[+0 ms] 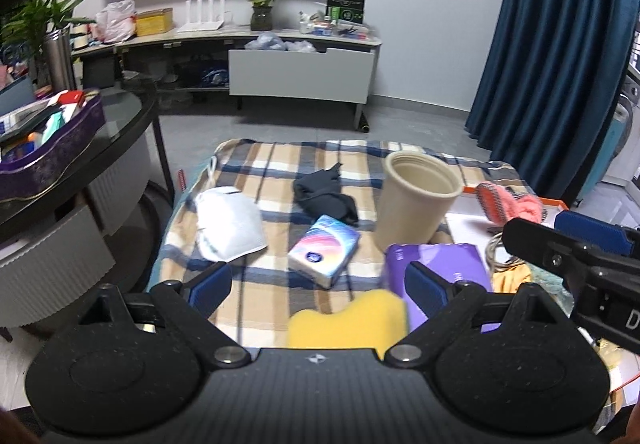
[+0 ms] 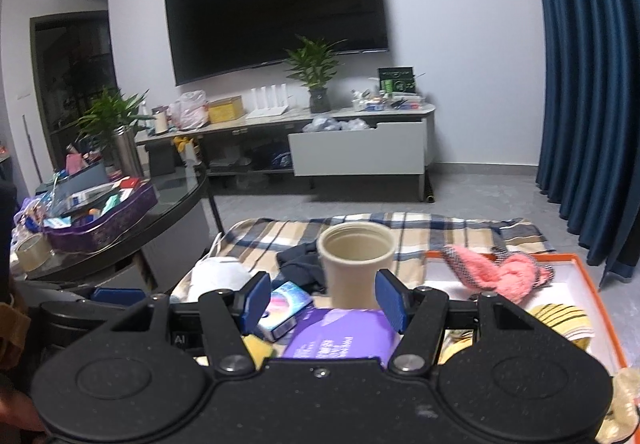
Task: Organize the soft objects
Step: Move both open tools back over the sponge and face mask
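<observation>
The soft objects, as my left view shows, mostly wait on the plaid blanket [image 1: 256, 276]: white mask [image 1: 228, 224], dark cloth [image 1: 324, 196], yellow sponge [image 1: 348, 320] beneath my released left gripper [image 1: 320, 280], while my right view shows my right gripper [image 2: 320, 300] released too, the pink cloth [image 2: 500, 272] already inside the orange tray [image 2: 600, 308], and the purple pack [image 2: 340, 340] with unreadable writing.

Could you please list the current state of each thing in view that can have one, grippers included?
Beige plastic cup: upright, empty as far as visible.
White face mask: lying on the plaid blanket.
Dark cloth: crumpled.
Small colourful tissue pack: lying flat, closed.
Pink knitted item: in the orange-rimmed tray.
White cabinet drawer: pulled open.
Left gripper: jaws open, empty.
Right gripper: jaws open, empty.
</observation>
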A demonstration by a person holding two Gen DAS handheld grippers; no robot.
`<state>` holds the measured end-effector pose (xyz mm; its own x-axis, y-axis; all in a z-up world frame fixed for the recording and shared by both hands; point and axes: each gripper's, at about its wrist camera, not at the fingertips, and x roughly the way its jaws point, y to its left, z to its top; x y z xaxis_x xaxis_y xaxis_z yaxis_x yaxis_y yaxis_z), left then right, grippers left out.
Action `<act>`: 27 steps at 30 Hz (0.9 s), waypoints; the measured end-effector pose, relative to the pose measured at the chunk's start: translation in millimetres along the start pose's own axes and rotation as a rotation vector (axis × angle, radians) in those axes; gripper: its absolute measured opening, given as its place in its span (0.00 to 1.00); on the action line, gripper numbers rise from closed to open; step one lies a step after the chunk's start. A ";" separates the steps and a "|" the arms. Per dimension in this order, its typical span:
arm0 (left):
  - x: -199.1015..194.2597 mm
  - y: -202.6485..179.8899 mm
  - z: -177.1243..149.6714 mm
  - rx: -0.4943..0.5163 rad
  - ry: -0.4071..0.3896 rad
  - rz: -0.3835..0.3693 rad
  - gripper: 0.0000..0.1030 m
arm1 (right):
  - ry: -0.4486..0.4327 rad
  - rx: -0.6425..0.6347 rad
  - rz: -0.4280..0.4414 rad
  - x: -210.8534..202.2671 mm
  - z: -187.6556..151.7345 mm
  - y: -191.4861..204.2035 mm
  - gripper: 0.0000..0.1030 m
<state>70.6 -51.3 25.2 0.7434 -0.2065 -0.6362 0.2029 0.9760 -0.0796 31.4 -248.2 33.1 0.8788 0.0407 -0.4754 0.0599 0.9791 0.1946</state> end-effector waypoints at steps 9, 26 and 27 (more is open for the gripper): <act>1.8 26.6 -7.7 -0.031 0.015 0.022 0.93 | 0.042 -0.026 0.049 15.3 -9.2 23.6 0.69; 25.7 79.5 -22.8 -0.122 0.087 0.100 0.93 | 0.164 -0.171 0.184 42.5 -38.6 54.0 0.69; 27.6 81.8 -23.2 -0.124 0.089 0.103 0.93 | 0.171 -0.173 0.191 44.5 -40.4 55.8 0.69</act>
<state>93.0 24.4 -16.7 0.6956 -0.1036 -0.7109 0.0445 0.9939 -0.1012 54.7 -183.7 -11.8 0.7729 0.2460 -0.5850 -0.1933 0.9693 0.1523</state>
